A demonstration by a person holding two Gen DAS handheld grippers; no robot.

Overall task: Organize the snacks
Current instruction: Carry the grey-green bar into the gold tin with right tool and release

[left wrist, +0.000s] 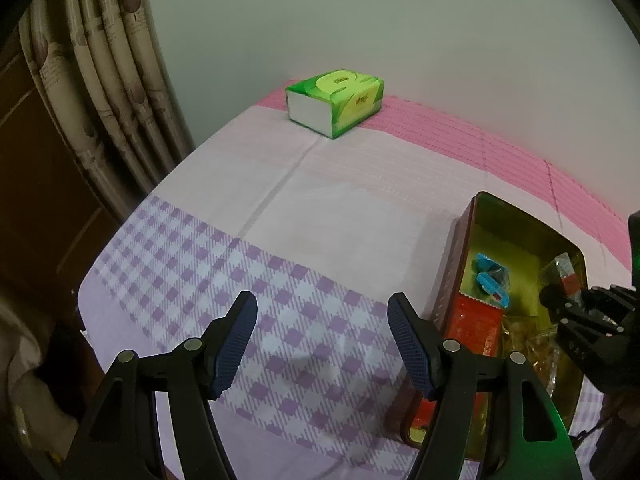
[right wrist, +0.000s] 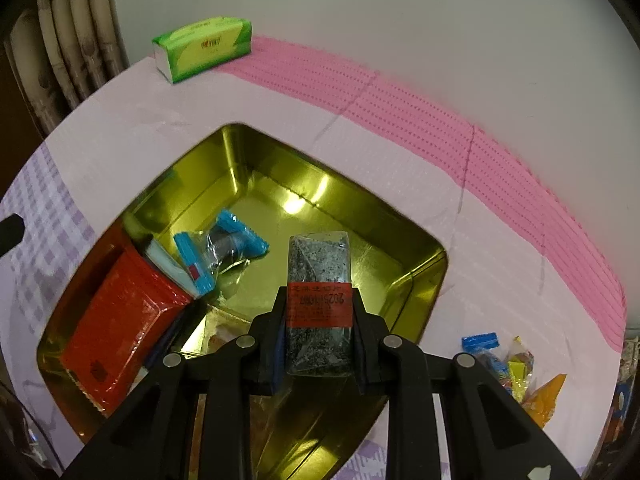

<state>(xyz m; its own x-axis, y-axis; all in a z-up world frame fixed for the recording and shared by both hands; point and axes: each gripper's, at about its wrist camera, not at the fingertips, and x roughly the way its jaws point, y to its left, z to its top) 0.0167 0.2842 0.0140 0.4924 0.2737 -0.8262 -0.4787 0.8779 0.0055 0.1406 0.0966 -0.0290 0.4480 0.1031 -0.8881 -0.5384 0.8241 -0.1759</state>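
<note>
- I see the tin [right wrist: 404,276] as glossy gold metal inside, mirror-like.
- Tablecloth [left wrist: 320,208]: matt woven cloth, ribbed pink band.
- Speckled grey snack pack [right wrist: 319,276]: clear shiny plastic film, red paper-like label.
- Red packet [right wrist: 120,320]: glossy wrapper.
- Left gripper [left wrist: 322,344] pads [left wrist: 236,344]: ridged blue, rubbery-looking; matt black plastic arms.
- Tissue pack [left wrist: 336,102]: glossy green plastic.

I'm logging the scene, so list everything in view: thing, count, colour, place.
tin: one, gold inside, on the tablecloth
speckled snack pack: one, grey with red label, held over the tin
red packet: one, in the tin
blue-edged wrapper: one, in the tin
loose snacks: several, blue, yellow, orange, right of the tin
tissue pack: one, green, far corner
tablecloth: one, pink, lilac checks
left gripper: jaws open, empty
right gripper: jaws shut on the pack
</note>
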